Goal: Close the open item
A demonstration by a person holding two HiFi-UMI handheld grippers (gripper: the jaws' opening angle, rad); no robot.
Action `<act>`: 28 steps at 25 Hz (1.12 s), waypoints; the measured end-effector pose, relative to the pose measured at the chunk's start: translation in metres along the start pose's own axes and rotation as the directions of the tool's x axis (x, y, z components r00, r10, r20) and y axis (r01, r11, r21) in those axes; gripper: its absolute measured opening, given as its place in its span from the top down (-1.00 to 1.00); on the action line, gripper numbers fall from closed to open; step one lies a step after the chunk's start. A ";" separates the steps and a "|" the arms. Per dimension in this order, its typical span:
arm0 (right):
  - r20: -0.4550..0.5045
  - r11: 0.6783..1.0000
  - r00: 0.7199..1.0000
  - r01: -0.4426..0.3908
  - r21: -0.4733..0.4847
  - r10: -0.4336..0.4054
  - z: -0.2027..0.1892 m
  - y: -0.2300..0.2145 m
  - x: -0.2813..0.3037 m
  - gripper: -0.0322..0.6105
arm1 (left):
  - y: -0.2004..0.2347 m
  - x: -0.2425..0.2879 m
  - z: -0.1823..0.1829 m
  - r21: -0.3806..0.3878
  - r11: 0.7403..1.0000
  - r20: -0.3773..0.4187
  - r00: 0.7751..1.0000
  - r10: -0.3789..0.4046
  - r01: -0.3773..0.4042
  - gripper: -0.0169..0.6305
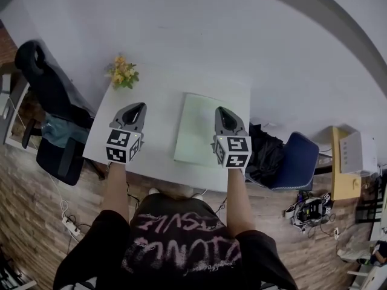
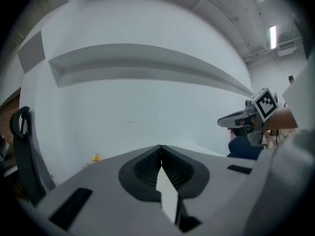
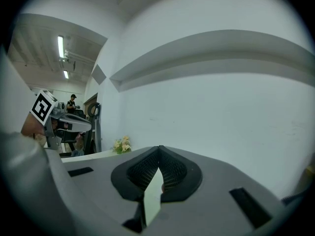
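A pale green flat item (image 1: 196, 128), like a folder or thin book, lies flat on the white table (image 1: 163, 101); from above I see a single flat sheet-like face. My left gripper (image 1: 135, 110) hovers over bare table to its left, jaws shut with nothing between them (image 2: 161, 147). My right gripper (image 1: 224, 116) hangs over the item's right edge, also shut and empty (image 3: 158, 148). Both gripper views point at the white wall, so the green item is hidden in them. Each shows the other gripper at its side (image 2: 238, 120) (image 3: 69, 124).
A small bunch of yellow flowers (image 1: 123, 72) stands at the table's far left corner. A black office chair (image 1: 45, 92) is to the left, and a blue chair (image 1: 299, 162) with a black bag (image 1: 266, 150) to the right. Beyond it stands a yellow stand (image 1: 341, 174).
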State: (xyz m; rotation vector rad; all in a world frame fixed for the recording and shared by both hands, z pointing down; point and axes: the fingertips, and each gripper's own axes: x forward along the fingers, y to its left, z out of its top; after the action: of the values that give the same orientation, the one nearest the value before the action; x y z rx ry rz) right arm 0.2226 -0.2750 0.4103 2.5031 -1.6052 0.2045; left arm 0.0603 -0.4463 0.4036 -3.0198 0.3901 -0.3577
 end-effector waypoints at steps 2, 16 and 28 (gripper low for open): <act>0.008 1.000 1.000 0.007 -0.003 -0.007 0.005 -0.002 0.000 0.89 | 0.004 0.000 0.007 0.000 1.000 0.020 1.000 0.007 -0.007 0.93; 0.052 0.998 0.996 0.070 -0.008 -0.069 0.031 -0.028 -0.011 0.89 | 0.004 0.006 0.049 0.001 0.999 0.087 0.996 0.032 -0.032 0.94; 0.066 0.996 0.995 0.080 -0.046 -0.077 0.039 -0.031 -0.020 0.89 | -0.001 0.000 0.064 0.018 0.999 0.105 0.994 0.031 -0.033 0.94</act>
State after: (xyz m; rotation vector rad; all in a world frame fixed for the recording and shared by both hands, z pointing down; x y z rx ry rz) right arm 0.2435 -0.2527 0.3659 2.5540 -1.5118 0.0754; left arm 0.0762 -0.4423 0.3417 -2.9929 0.4233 -0.1981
